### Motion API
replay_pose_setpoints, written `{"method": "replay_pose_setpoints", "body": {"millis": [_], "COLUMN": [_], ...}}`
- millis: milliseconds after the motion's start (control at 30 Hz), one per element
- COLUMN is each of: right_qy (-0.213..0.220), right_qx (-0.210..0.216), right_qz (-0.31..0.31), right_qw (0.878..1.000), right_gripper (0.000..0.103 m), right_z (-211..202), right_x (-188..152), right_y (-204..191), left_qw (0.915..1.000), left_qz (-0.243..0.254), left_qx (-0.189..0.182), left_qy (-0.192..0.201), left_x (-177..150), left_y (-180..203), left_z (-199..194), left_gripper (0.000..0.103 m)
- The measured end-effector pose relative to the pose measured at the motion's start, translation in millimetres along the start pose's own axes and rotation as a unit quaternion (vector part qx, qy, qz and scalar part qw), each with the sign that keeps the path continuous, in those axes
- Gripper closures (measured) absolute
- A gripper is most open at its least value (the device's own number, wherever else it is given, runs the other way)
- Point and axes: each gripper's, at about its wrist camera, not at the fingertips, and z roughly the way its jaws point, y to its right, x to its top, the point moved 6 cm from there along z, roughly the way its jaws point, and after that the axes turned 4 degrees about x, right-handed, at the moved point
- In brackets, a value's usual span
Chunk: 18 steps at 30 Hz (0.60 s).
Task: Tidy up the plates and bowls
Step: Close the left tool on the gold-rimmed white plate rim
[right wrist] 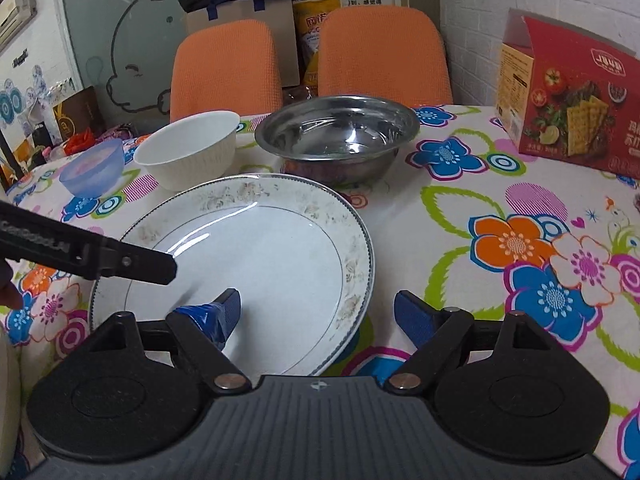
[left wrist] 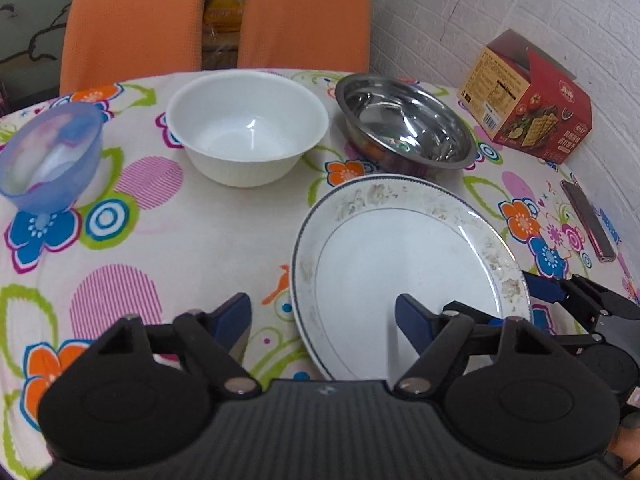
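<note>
From my left wrist, my left gripper gapes wide over the floral-rimmed plate's near-left edge; only here a dark phone shows at three o'clock. From my right wrist, my right gripper straddles the plate's right rim, fingers apart; a paper bag shows at twelve.

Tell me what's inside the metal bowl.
Nothing: the metal bowl is empty, only reflections on its shiny inside. The tablecloth beneath it is covered, so anything under the bowl cannot be seen.

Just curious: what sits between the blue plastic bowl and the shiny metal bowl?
The white bowl sits between the blue bowl and the metal bowl, clearest in the left wrist view.
</note>
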Motion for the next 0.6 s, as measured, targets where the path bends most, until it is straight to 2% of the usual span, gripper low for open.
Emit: {"method": "replay_pose_setpoints", "body": {"millis": [233, 400, 467, 567, 600], "right_qy": [0.021, 0.022, 0.021, 0.016, 0.019], "right_qx": [0.010, -0.002, 0.007, 0.034, 0.032], "right_qz": [-0.017, -0.008, -0.014, -0.033, -0.036], "right_qw": [1.000, 1.000, 1.000, 0.999, 0.999], "right_gripper": [0.029, 0.028, 0.028, 0.028, 0.028], "right_z": [0, 2, 3, 2, 2], "right_x": [-1, 2, 1, -1, -1], "right_y": [0, -3, -6, -14, -15], "left_qw": [0.9992, 0.9973, 0.9974, 0.9976, 0.9978], "left_qz": [0.035, 0.051, 0.050, 0.050, 0.047], "left_qx": [0.016, 0.045, 0.041, 0.041, 0.040], "left_qy": [0.012, 0.028, 0.031, 0.025, 0.022], "left_x": [1, 1, 1, 1, 2], "left_y": [6, 12, 14, 14, 14], "left_z": [4, 6, 5, 4, 3], "left_gripper": [0.030, 0.042, 0.054, 0.060, 0.062]}}
